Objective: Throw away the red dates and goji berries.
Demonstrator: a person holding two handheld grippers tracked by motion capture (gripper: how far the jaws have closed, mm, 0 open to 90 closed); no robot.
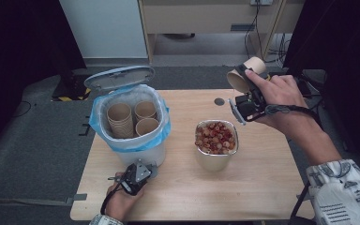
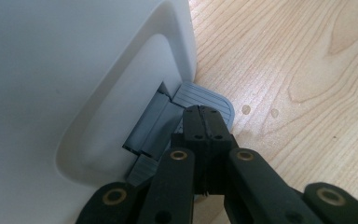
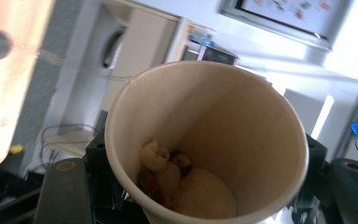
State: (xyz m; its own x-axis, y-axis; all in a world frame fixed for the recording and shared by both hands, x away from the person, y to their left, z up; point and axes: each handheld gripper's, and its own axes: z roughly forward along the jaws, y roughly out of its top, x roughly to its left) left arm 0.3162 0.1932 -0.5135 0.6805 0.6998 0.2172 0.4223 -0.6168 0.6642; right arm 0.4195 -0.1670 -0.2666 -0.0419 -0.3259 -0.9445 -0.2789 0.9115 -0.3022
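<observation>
While the left tongs [image 2: 205, 122], pressed together, hold down the grey ribbed pedal [image 2: 209, 99] so the white pedal bin [image 1: 136, 150] at nine o'clock stays open, the right tongs [image 1: 248, 79], clamped on a tan paper cup [image 1: 241, 75], keep it tilted at one o'clock.

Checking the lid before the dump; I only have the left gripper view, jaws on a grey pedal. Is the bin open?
Observer: Yes, the bin has its lid tipped up while the left gripper sits shut on the pedal.
Operator: Anything inside?
Observer: Paper cups, stacked, in a blue liner.
Operator: Right side?
Observer: The right gripper is shut on a paper cup, raised over the table's far right.
Operator: Empty?
Observer: No, a few food scraps lie in its bottom.
</observation>
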